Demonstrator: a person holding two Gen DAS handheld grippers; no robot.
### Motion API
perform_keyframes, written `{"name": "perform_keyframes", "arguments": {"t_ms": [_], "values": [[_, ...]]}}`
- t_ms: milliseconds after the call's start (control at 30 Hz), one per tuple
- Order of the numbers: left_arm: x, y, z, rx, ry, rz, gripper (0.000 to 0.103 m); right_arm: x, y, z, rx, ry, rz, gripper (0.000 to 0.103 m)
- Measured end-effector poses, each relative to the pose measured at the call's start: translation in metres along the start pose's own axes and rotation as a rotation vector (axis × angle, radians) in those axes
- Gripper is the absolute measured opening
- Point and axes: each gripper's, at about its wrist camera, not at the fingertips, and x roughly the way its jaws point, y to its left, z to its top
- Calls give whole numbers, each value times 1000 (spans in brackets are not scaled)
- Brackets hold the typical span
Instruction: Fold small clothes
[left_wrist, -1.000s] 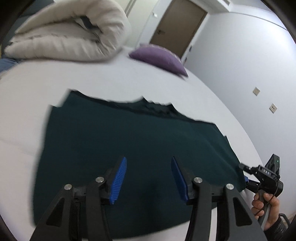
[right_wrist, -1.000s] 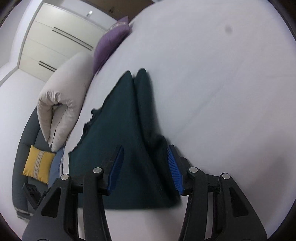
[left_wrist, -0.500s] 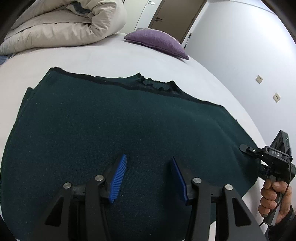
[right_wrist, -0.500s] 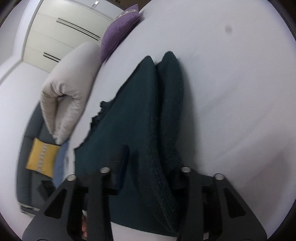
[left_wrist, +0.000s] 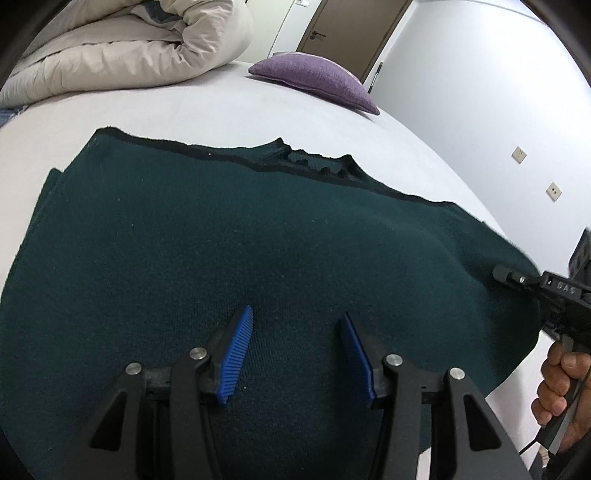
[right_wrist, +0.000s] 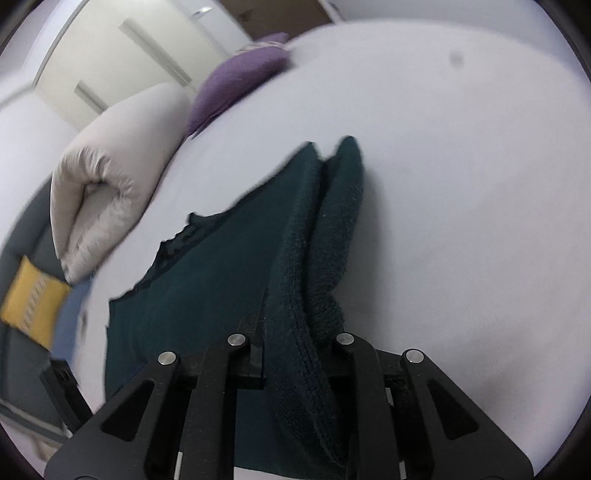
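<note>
A dark green sweater lies spread flat on the white bed, neckline at the far side. My left gripper hovers low over its near middle, open, its blue pads apart with nothing between them. My right gripper is at the sweater's right edge; its jaws are closing, and a bunched fold of the sweater is pinched between them and raised off the sheet. In the left wrist view the right gripper bites that edge, held by a hand.
A rolled beige duvet and a purple pillow lie at the far end of the bed. A wall with sockets runs along the right. A yellow cushion sits on a grey sofa beyond the bed's left side.
The right gripper's jaws went from open around the sweater's edge to closed on it, and the fold has lifted and tilted. The left gripper sank closer to the sweater.
</note>
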Motion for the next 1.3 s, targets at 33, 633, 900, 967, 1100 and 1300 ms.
{"name": "perform_keyframes", "arguments": {"t_ms": [33,633,900,967,1100,1300], "values": [[-1,2,0,-11,-2,-11,52,-2,17,2,-49,-9,-6,14],[-29,49,41,-388,1,-371,67,54,207,-83,-774,128,-27,22],[-23,78,30,-512,-6,-403,67,54,229,-117,-1082,19,-171,18],[-26,98,29,-559,-34,-390,69,59,238,-129,-1214,-1,-225,17],[-32,112,28,-577,-46,-402,69,76,256,-172,-1570,-72,-357,17],[-33,106,27,-554,-33,-411,74,78,261,-160,-1511,-24,-332,17]]}}
